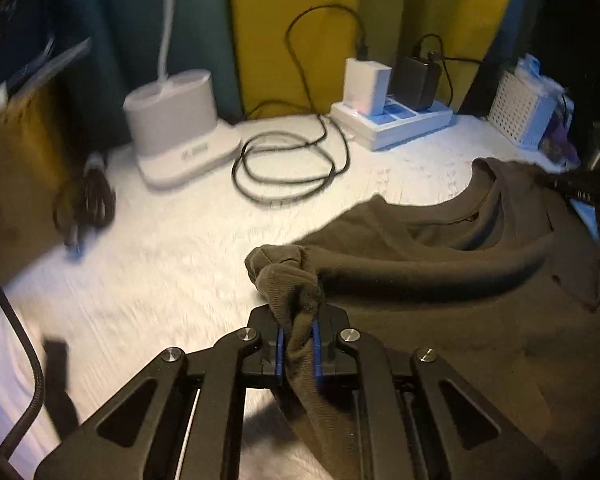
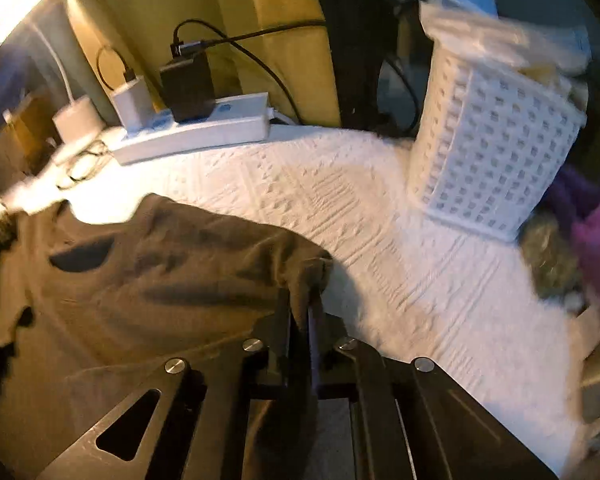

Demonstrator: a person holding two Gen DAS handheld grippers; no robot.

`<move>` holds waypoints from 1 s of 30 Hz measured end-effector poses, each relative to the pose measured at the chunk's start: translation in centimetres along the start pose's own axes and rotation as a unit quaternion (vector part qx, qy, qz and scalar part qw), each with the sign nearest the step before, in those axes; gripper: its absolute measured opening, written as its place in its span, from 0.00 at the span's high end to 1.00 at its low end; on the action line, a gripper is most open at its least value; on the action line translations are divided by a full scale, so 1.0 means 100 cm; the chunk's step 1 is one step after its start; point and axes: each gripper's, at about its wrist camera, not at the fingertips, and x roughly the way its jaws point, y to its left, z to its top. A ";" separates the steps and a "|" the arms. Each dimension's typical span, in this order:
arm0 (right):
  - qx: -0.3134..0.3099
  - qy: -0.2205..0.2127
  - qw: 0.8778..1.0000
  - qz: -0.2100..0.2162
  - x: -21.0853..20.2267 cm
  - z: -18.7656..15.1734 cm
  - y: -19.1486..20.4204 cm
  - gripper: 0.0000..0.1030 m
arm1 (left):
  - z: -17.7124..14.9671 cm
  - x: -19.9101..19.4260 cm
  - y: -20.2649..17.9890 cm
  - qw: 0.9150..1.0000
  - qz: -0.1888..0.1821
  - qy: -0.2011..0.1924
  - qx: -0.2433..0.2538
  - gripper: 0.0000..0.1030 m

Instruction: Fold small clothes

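A dark olive-brown shirt (image 1: 460, 280) lies partly lifted over the white textured cloth. My left gripper (image 1: 299, 332) is shut on a bunched corner of the shirt, which hangs between the blue pads. In the right wrist view the same shirt (image 2: 140, 280) spreads to the left, its neck opening showing. My right gripper (image 2: 302, 320) is shut on another edge of the shirt. The right gripper also shows in the left wrist view (image 1: 592, 192) at the far right, over the shirt's far edge.
On the white cloth (image 1: 160, 260) stand a white lamp base (image 1: 176, 128), a coiled black cable (image 1: 288, 168), a power strip with chargers (image 1: 392, 116) and a white perforated basket (image 2: 492, 152). Purple fabric (image 2: 592, 232) lies at the right edge. Yellow and teal curtains hang behind.
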 end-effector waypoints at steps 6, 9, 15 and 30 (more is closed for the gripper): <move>-0.001 -0.016 0.997 -0.078 -0.006 0.006 -0.017 0.94 | 0.031 0.009 -0.010 0.998 0.032 -0.012 0.061 0.93; 0.006 -0.010 0.996 -0.092 -0.002 0.002 -0.026 0.94 | 0.039 0.028 -0.014 0.996 0.035 0.001 0.083 0.93; 0.019 0.006 0.994 -0.103 0.008 -0.002 -0.033 0.94 | 0.033 0.045 -0.012 0.995 0.048 0.021 0.081 0.87; 0.026 -0.013 0.991 -0.129 -0.080 -0.040 -0.035 0.26 | -0.009 -0.052 -0.010 0.997 0.059 -0.031 0.045 0.54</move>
